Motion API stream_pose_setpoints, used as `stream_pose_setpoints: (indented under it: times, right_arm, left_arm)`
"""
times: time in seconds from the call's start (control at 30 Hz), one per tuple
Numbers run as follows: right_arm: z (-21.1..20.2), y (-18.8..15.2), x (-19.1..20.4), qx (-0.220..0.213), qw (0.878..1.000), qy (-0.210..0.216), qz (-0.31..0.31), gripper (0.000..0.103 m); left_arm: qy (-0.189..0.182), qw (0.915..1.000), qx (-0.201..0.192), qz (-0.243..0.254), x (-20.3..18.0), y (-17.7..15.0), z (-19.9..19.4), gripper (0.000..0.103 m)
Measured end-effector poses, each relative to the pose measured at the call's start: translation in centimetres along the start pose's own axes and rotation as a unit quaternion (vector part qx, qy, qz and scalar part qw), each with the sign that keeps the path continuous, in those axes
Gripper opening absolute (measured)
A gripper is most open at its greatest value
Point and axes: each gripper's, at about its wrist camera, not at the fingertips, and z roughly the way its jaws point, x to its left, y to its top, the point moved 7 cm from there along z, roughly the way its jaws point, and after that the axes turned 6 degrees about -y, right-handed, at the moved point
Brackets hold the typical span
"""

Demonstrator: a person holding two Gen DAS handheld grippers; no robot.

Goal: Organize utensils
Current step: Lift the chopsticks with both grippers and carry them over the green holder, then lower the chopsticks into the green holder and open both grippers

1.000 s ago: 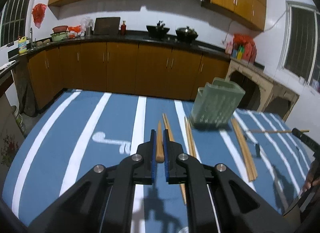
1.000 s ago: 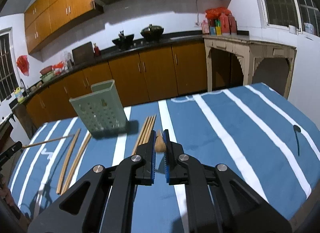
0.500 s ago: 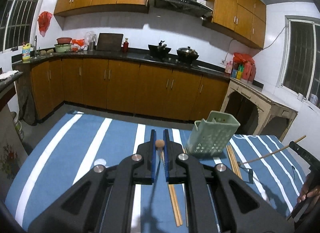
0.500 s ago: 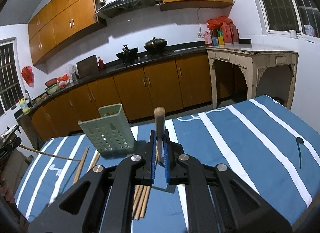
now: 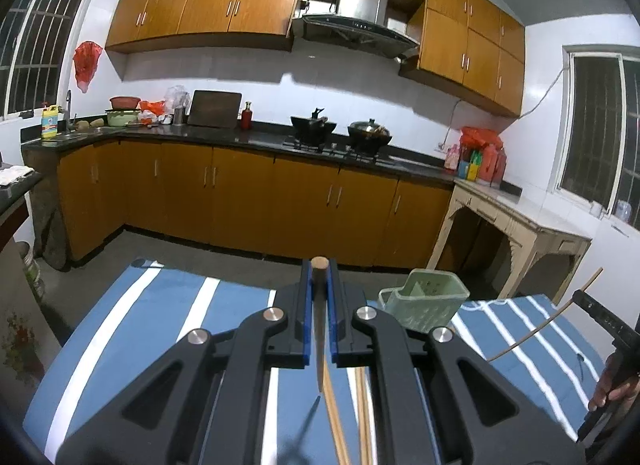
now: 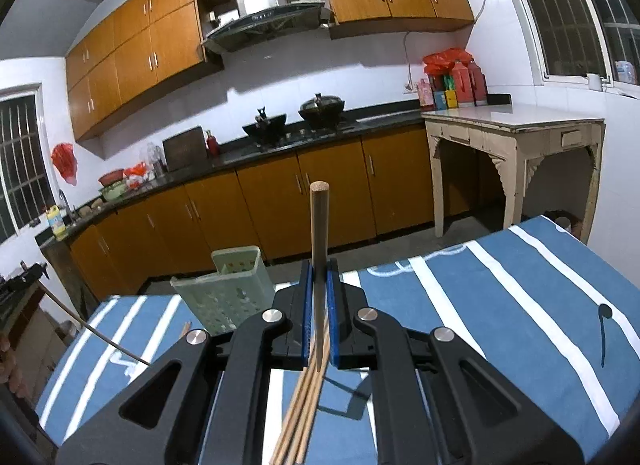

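Above the bench [image 6: 520, 297], both grippers, left [image 5: 319, 297] and right [image 6: 319, 289], are each clamping one chopstick [image 6: 319, 233]. Stiff, light, slick; pinching nearer mid-length is looking safer.

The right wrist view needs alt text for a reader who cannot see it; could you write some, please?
The right hand-held gripper clamps one upright chopstick above a blue striped table. More chopsticks lie below it, and a green holder stands left.

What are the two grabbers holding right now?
Left gripper: shut on a chopstick.
Right gripper: shut on another chopstick, held upright.
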Motion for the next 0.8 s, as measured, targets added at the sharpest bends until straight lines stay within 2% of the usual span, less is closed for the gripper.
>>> stream_pose_setpoints:
  times: [0.23, 0.33, 0.47, 0.63, 0.8]
  right_arm:
    - [-1.3, 4.2, 0.7, -0.050, 0.998, 0.031, 0.029, 0.008]
    - [-1.9, 5.5, 1.0, -0.073, 0.995, 0.045, 0.042, 0.008]
    - [-1.9, 6.9, 1.9, -0.095, 0.992, 0.066, 0.053, 0.008]
    - [-1.1, 7.7, 3.5, -0.110, 0.989, 0.087, 0.047, 0.008]
    - [0.9, 7.7, 5.0, -0.106, 0.990, 0.088, 0.030, 0.008]
  left_arm:
    - [-0.029, 0.9979, -0.052, -0.024, -1.0, 4.2, -1.2, 0.008]
    - [-0.039, 0.9942, -0.092, -0.039, -1.5, 6.2, -2.0, 0.008]
    - [-0.052, 0.9894, -0.122, -0.059, -2.2, 8.1, -2.3, 0.007]
    - [-0.064, 0.9851, -0.143, -0.072, -3.7, 9.5, -1.3, 0.008]
    - [-0.068, 0.9865, -0.136, -0.060, -5.5, 10.2, 1.0, 0.008]
